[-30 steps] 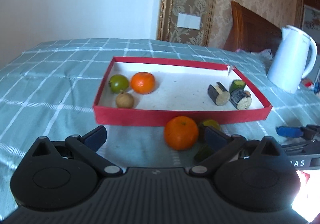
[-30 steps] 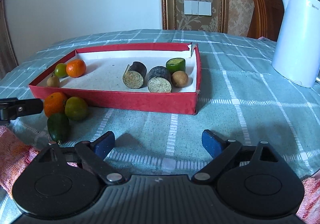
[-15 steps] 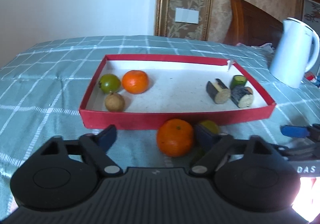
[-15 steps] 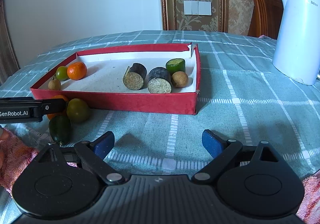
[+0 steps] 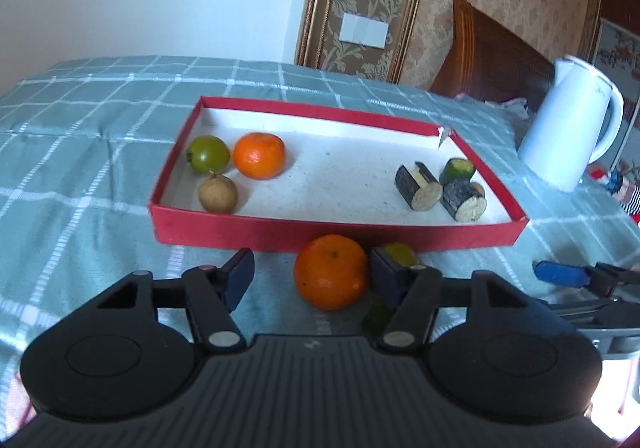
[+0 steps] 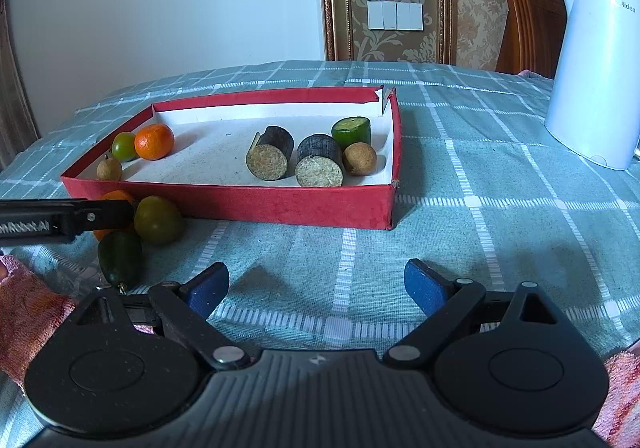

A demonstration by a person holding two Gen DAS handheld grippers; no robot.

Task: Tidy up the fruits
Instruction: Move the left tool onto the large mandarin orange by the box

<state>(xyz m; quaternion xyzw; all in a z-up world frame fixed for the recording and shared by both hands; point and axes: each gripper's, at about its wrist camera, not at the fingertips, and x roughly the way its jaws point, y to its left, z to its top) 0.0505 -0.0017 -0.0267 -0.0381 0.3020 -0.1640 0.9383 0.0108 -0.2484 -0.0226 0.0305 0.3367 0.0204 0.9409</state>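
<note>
A red tray [image 5: 336, 228] [image 6: 224, 204] holds a green fruit [image 5: 208, 154], an orange [image 5: 259, 155] and a brown fruit [image 5: 217, 193] at its left, and two dark cylinders [image 5: 419, 187], a green piece [image 5: 457, 169] and another brown fruit [image 6: 360, 159] at its right. In front of the tray lie a loose orange [image 5: 330, 277], a green-yellow fruit [image 6: 157, 220] and a dark green fruit [image 6: 120, 258]. My left gripper [image 5: 312, 276] is open, its jaws around the loose orange, the right pad close to it. My right gripper [image 6: 316, 288] is open and empty over the cloth.
A white kettle [image 6: 596, 68] [image 5: 572, 128] stands at the right on the checked green tablecloth [image 6: 480, 208]. A wooden chair [image 5: 492, 48] is behind the table. The left gripper's arm [image 6: 60, 222] crosses the right wrist view at the left.
My left gripper has moved forward so the loose orange now sits between its jaws, and the jaws have narrowed a little. My right gripper has barely moved.
</note>
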